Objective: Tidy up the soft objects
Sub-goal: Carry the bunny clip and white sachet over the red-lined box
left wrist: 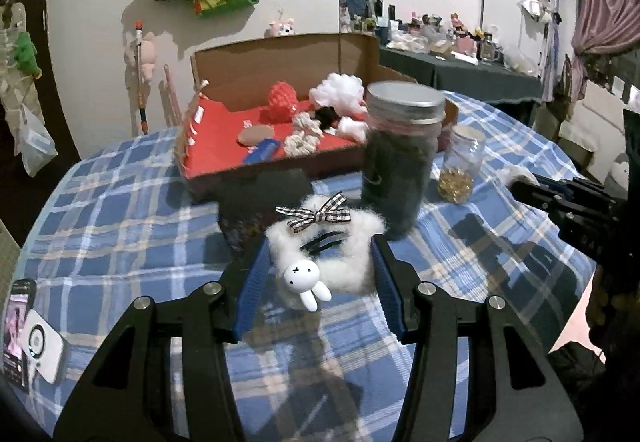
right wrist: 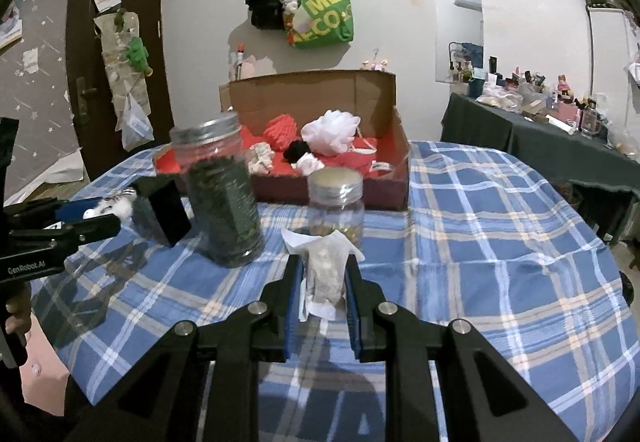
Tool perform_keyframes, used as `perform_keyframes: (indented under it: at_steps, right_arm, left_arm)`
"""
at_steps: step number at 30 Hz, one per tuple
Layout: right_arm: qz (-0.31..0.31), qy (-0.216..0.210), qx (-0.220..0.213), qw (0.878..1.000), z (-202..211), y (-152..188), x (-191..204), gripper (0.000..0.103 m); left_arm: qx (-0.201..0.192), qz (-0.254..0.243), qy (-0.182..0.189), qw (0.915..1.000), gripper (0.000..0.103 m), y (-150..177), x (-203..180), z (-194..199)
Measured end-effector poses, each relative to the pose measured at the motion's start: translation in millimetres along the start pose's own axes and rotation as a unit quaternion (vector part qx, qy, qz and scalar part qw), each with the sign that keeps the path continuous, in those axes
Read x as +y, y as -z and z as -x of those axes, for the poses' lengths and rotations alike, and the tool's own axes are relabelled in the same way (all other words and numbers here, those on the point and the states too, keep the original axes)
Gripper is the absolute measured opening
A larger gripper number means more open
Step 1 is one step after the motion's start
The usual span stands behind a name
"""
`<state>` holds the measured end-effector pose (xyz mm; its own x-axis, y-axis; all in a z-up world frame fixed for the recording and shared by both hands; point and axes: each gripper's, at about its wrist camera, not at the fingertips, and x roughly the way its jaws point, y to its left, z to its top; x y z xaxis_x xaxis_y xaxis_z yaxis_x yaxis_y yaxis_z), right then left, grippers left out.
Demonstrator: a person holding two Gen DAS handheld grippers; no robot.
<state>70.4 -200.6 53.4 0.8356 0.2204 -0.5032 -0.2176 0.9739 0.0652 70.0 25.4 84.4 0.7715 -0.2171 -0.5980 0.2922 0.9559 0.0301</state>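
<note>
My left gripper (left wrist: 320, 246) is shut on a fluffy white hair clip (left wrist: 352, 254) with a checked bow and a small white bunny, held above the blue plaid tablecloth (left wrist: 120, 218). My right gripper (right wrist: 323, 262) is shut on a small clear packet (right wrist: 324, 266) with white paper edges. A cardboard box (left wrist: 280, 62) with a red lining stands behind; in it lie a red knitted piece (left wrist: 282, 100), a white pouf (left wrist: 340, 90), scrunchies (left wrist: 304, 130) and a black soft item. The box also shows in the right wrist view (right wrist: 320, 90).
A tall jar of dark contents (left wrist: 400, 162) with a metal lid stands right of the clip, also in the right view (right wrist: 220, 194). A small jar with gold bits (right wrist: 336, 202) is ahead of my right gripper. A black box (right wrist: 164, 210) and a phone (left wrist: 28, 334) lie on the table.
</note>
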Motion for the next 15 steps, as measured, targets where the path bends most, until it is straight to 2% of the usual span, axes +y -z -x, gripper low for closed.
perform_keyframes:
  at_steps: [15]
  right_arm:
    - [0.011,0.007,-0.016,1.000,-10.0,-50.5,-9.4,0.022]
  left_arm:
    - [-0.009,0.006,0.010,0.9999,0.049,-38.0,25.4,-7.2]
